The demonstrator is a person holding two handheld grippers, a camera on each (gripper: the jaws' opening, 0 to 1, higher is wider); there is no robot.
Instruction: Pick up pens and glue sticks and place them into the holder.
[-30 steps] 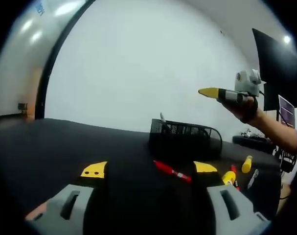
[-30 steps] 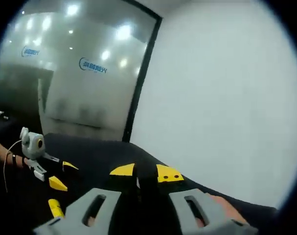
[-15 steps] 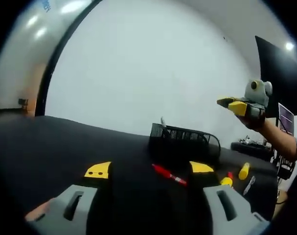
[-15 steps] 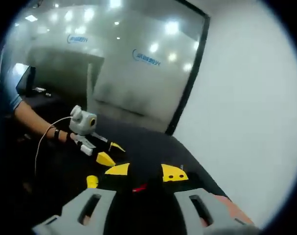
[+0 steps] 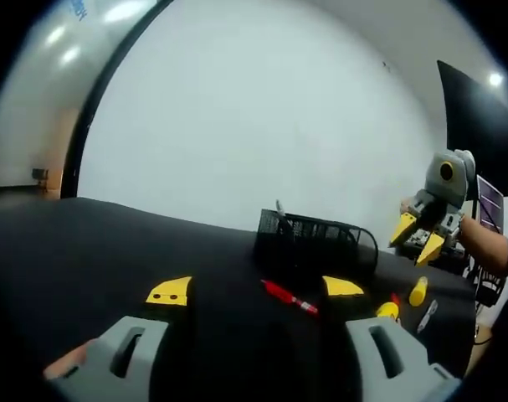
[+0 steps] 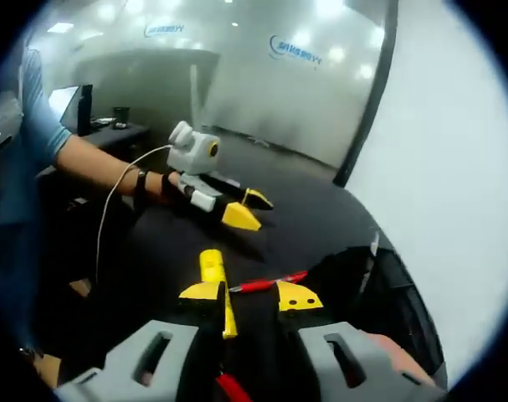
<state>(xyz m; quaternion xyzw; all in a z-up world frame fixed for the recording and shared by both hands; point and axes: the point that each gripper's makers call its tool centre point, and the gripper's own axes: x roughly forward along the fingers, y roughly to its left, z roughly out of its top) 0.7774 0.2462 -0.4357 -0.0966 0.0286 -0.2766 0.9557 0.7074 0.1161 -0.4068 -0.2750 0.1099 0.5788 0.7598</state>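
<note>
I am looking along the left gripper [image 5: 255,289], whose yellow-tipped jaws are standing wide apart with nothing between them, hovering above the black table [image 5: 86,243]. Ahead of it the black mesh holder [image 5: 316,236] is sitting on the table, and one pale, thin item is poking above its rim at the left; I am taking that for a pen already dropped in, though it is too small to be sure. A red pen [image 5: 289,296] is lying on the table just in front of the holder.

To the right of the holder, more things are waiting: a yellow glue stick [image 5: 418,291], another yellow-capped stick [image 5: 388,311] nearer to me, and a pale pen [image 5: 428,306] between them. The right gripper [image 5: 421,237] is hanging above that group.

In the right gripper view, the right gripper [image 6: 249,296] is pointing down at the table with its jaws parted and, as far as I am seeing, nothing clamped. A yellow glue stick [image 6: 212,265] and the red pen [image 6: 266,283] are lying just beyond its tips, beside the holder [image 6: 392,293]. The left gripper [image 6: 241,209] is hovering open farther off.

I am judging the task barely begun: at most one item is in, and the red pen, both glue sticks and the pale pen are all left to collect.
</note>
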